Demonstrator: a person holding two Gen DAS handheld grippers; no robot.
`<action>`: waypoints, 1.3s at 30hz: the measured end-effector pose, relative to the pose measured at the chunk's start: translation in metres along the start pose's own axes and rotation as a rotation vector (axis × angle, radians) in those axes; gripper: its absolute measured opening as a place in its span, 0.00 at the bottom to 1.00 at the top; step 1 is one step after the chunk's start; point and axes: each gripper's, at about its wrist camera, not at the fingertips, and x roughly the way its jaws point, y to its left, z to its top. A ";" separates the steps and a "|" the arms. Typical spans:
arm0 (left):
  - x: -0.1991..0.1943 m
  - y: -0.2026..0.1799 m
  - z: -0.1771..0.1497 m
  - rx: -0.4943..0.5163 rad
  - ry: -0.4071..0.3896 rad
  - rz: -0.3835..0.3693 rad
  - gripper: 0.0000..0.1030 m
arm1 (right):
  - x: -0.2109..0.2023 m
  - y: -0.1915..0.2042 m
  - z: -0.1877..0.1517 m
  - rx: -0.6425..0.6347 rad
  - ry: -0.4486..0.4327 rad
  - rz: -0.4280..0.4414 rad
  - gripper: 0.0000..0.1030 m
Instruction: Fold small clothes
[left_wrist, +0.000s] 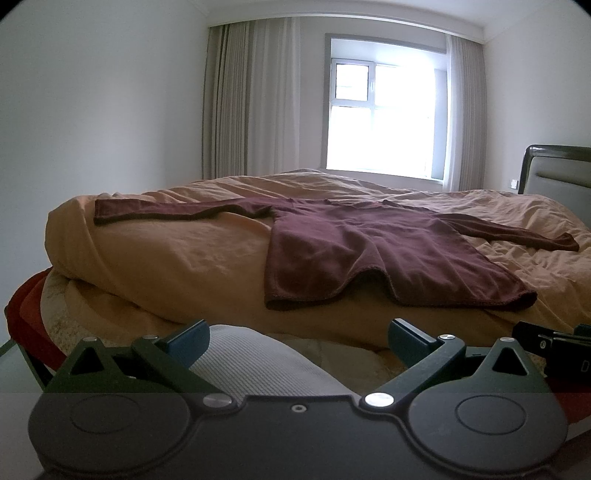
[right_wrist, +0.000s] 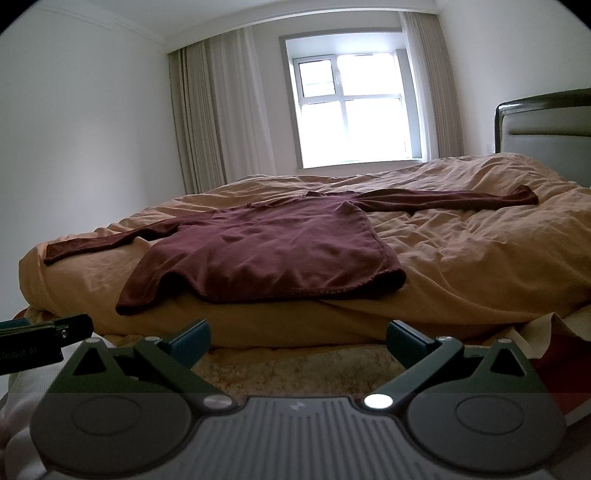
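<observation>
A small maroon long-sleeved shirt lies spread flat on a tan duvet, both sleeves stretched out sideways and the hem toward me. My left gripper is open, low in front of the bed, short of the hem, with nothing between its blue fingertips. My right gripper is also open and holds nothing, just before the bed edge below the hem. Each gripper shows at the edge of the other's view.
The bed fills the room ahead, with a dark headboard at the right. A bright window and beige curtains stand behind. A grey-white cloth and a red-edged object lie near the left gripper.
</observation>
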 end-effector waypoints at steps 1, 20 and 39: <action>0.000 0.000 0.000 0.001 -0.001 0.000 0.99 | 0.000 0.000 0.000 0.001 0.000 0.000 1.00; 0.000 0.000 0.000 0.002 -0.002 -0.001 0.99 | 0.001 -0.001 0.002 0.001 0.003 0.002 1.00; 0.000 0.000 0.000 0.003 -0.003 0.001 0.99 | 0.002 -0.001 0.001 0.015 0.011 0.005 1.00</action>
